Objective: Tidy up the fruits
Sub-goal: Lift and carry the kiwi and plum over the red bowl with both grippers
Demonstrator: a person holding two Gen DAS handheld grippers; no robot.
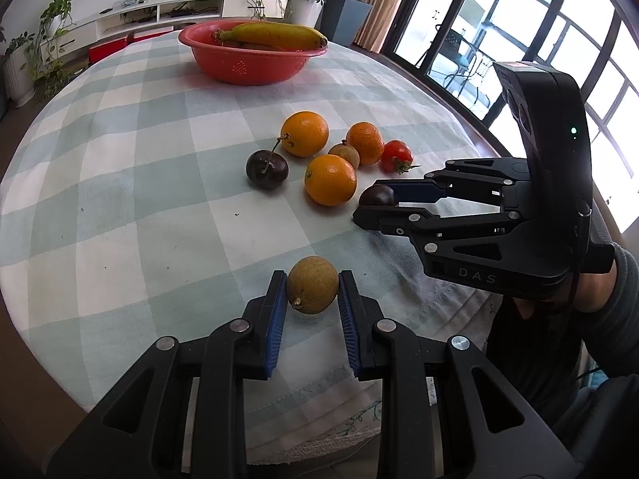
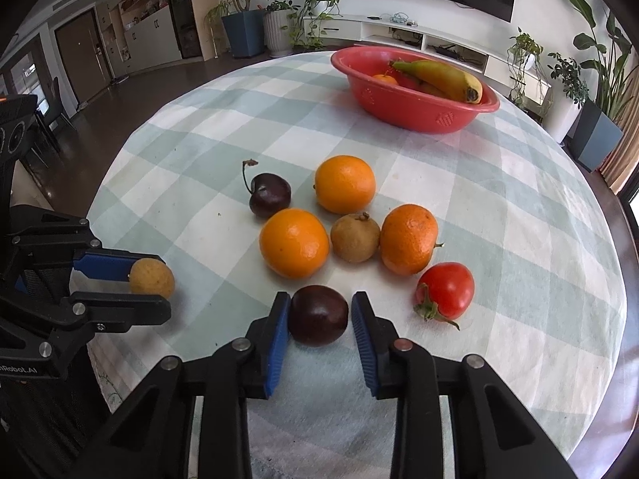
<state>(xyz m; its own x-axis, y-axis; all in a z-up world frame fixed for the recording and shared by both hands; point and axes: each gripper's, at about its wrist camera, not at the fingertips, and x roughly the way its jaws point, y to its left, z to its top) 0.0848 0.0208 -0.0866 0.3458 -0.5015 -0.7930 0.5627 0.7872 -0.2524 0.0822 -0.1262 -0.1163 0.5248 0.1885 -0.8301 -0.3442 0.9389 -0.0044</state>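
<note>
The left gripper [image 1: 312, 285] has its blue-padded fingers [image 1: 277, 319] clamped on a small round tan longan [image 1: 312, 284]; the right gripper [image 2: 319, 311] has its fingers pressed on a stemless dark-purple cherry [image 2: 318, 315]. Both fruits sit on the checked tabletop [image 2: 499, 219]. Beyond the fingers lie loose oranges [image 2: 294, 242], far beyond them the red plastic bowl [image 2: 415, 113]. This looks like the pick-up step; next, lift and carry both to that bowl.

Black grippers [image 1: 312, 291] with blue ribbed pads [image 1: 276, 331] (silver screws), grey sleeve [image 1: 623, 279].
</note>
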